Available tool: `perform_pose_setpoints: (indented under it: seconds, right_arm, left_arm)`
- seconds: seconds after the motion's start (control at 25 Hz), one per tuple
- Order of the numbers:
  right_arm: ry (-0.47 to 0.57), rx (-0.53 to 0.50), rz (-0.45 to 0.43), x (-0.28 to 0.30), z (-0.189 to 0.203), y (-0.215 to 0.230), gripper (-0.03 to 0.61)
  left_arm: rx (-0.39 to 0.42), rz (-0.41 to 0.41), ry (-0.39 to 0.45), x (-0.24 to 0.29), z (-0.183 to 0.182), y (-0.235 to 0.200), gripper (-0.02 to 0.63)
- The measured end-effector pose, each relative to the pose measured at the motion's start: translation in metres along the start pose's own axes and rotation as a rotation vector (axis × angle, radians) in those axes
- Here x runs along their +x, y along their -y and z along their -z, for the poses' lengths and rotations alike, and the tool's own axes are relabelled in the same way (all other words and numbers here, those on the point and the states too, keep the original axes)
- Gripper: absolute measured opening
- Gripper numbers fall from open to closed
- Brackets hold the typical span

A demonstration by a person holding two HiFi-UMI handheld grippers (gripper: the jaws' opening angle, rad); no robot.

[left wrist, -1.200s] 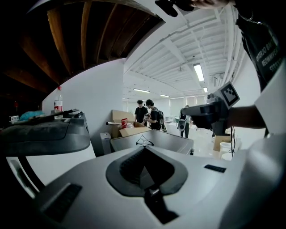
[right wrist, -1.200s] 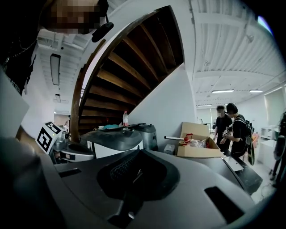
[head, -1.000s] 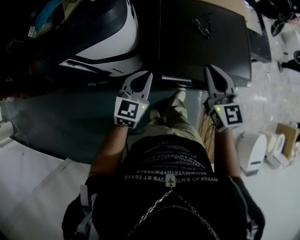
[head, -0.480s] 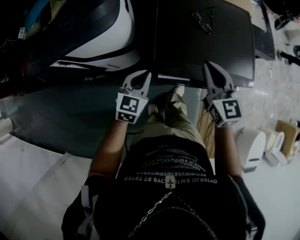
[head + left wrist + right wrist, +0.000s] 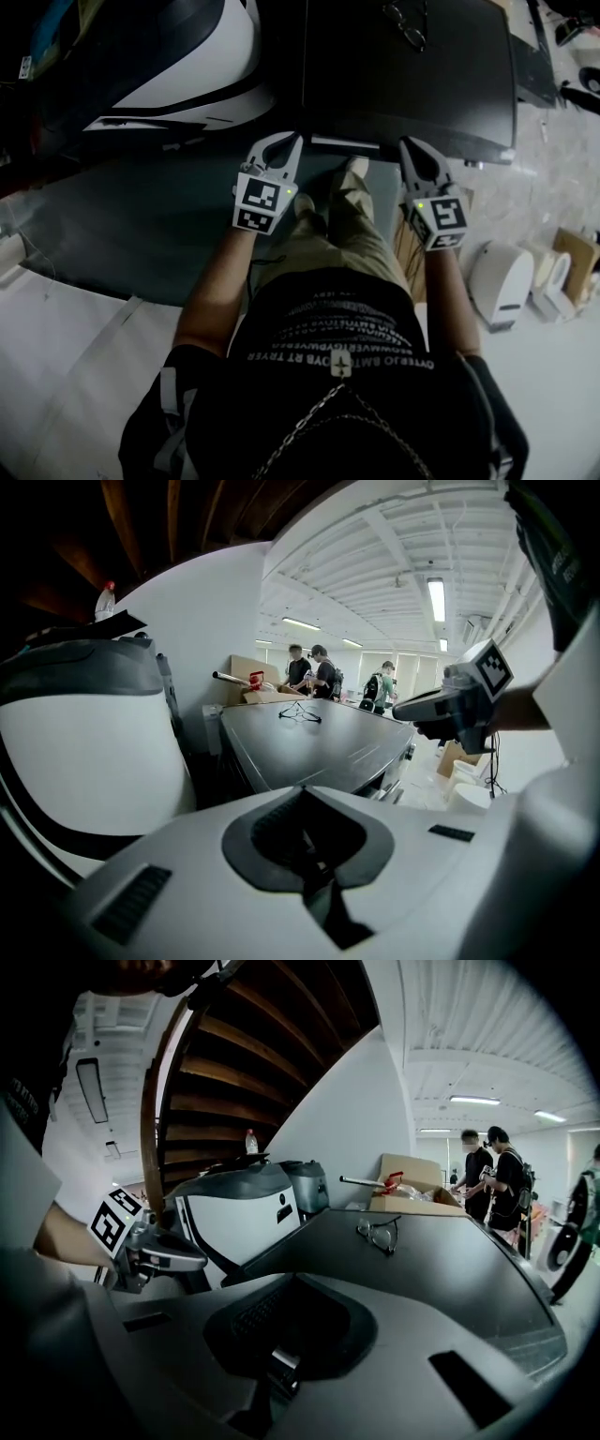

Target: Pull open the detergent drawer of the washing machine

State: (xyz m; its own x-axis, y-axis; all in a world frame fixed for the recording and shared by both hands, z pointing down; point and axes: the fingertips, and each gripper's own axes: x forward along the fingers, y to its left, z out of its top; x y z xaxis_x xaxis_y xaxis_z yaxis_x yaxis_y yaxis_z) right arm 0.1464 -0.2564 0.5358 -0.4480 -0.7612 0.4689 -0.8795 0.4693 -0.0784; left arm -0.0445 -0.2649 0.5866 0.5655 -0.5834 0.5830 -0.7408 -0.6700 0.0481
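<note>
The washing machine (image 5: 403, 84) is a dark grey box directly ahead, also showing in the left gripper view (image 5: 319, 747) and the right gripper view (image 5: 441, 1260). A pale strip (image 5: 345, 142) runs along its near top edge; I cannot tell whether this is the drawer. My left gripper (image 5: 297, 140) is shut with nothing in it, just short of the machine's near left corner. My right gripper (image 5: 405, 143) is shut and empty at the near edge further right. The jaws are closed together in both gripper views, left (image 5: 305, 791) and right (image 5: 293, 1281).
A pair of glasses (image 5: 405, 17) lies on the machine's top. A white and black appliance (image 5: 187, 66) stands close on the left. White devices (image 5: 502, 281) sit on the floor at the right. People and a cardboard box (image 5: 412, 1185) are beyond the machine.
Both grippers have sunk and come nearer the machine's near edge, staying shut. The machine's top has slid upward in the head view.
</note>
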Motion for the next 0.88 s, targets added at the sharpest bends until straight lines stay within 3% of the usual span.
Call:
perform_pose_setpoints:
  seconds: [0.32,0.6,0.72,0.88]
  right_arm:
    - [-0.088,0.023,-0.010,0.003,0.053,-0.006,0.002]
    - [-0.255,0.039,-0.099,0.012,0.103,-0.020,0.002]
    - [-0.289,0.038,-0.126,0.015,0.116,-0.023,0.005]
    - [-0.291,0.021,-0.119,0.017,0.116,-0.022,0.005]
  left_arm:
    - [0.023,0.026,-0.060,0.012,0.026,0.007,0.005]
    - [0.018,0.072,-0.116,0.022,0.045,0.018,0.008]
    - [0.001,0.108,-0.136,0.024,0.051,0.023,0.093]
    - [-0.018,0.130,-0.147,0.028,0.054,0.024,0.112]
